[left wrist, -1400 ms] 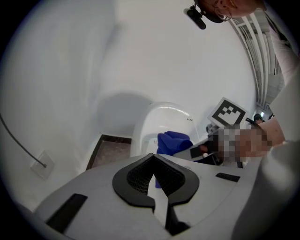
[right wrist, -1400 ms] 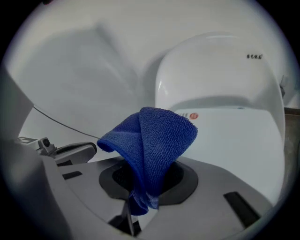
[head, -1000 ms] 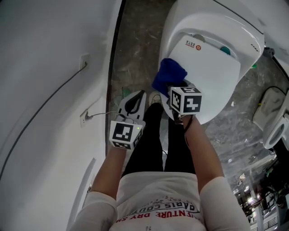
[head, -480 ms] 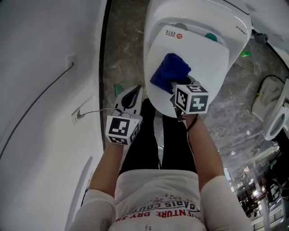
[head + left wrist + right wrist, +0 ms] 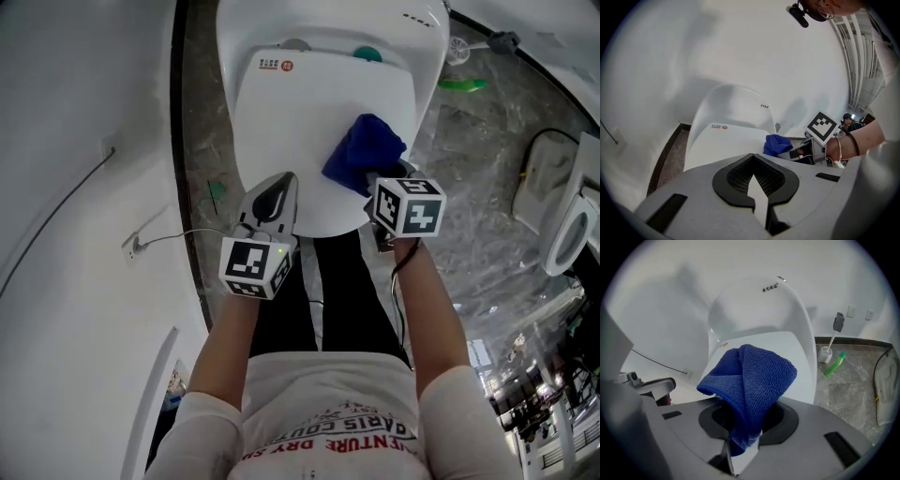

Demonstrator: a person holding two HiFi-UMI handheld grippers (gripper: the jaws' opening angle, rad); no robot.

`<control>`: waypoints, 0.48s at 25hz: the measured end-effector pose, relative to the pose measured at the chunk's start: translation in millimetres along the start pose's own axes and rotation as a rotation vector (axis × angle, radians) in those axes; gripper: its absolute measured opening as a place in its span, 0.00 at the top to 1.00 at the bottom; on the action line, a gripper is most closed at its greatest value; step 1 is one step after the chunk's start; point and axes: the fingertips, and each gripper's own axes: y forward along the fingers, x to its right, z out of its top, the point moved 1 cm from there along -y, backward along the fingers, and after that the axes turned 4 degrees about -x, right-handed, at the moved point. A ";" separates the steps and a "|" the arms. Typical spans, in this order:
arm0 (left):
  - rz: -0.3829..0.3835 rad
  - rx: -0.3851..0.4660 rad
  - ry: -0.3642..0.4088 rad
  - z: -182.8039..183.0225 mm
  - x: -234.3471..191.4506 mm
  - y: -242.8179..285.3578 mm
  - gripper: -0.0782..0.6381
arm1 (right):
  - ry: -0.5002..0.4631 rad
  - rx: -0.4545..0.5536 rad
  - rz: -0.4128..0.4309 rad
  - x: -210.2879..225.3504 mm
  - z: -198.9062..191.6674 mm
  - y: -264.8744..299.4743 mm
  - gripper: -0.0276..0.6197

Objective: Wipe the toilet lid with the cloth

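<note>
Cloth (image 5: 364,155) clamped in right gripper (image 5: 379,184) jaws, shifted from lid (image 5: 291,131) left edge to right side, touching lid. Left gripper (image 5: 279,189) jaws closed, empty, at front edge. One pass likely complete.

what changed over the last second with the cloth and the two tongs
The right tongs, clamped on the blue cloth, swept it across the toilet lid from its left side to its right side. The left tongs stayed shut and empty, taking no part.
</note>
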 end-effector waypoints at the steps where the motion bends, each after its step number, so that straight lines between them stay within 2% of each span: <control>1: -0.005 0.000 -0.002 -0.1 10.7 6.3 0.88 | 0.007 -0.001 0.000 10.5 -2.5 -4.5 0.82; 6: -0.035 -0.010 0.006 -1.3 57.9 31.5 0.88 | 0.014 -0.019 -0.043 61.0 -15.7 -23.7 0.82; 12: -0.058 -0.028 0.032 -8.8 82.7 44.2 0.88 | 0.076 -0.055 -0.172 124.9 -43.9 -38.5 0.82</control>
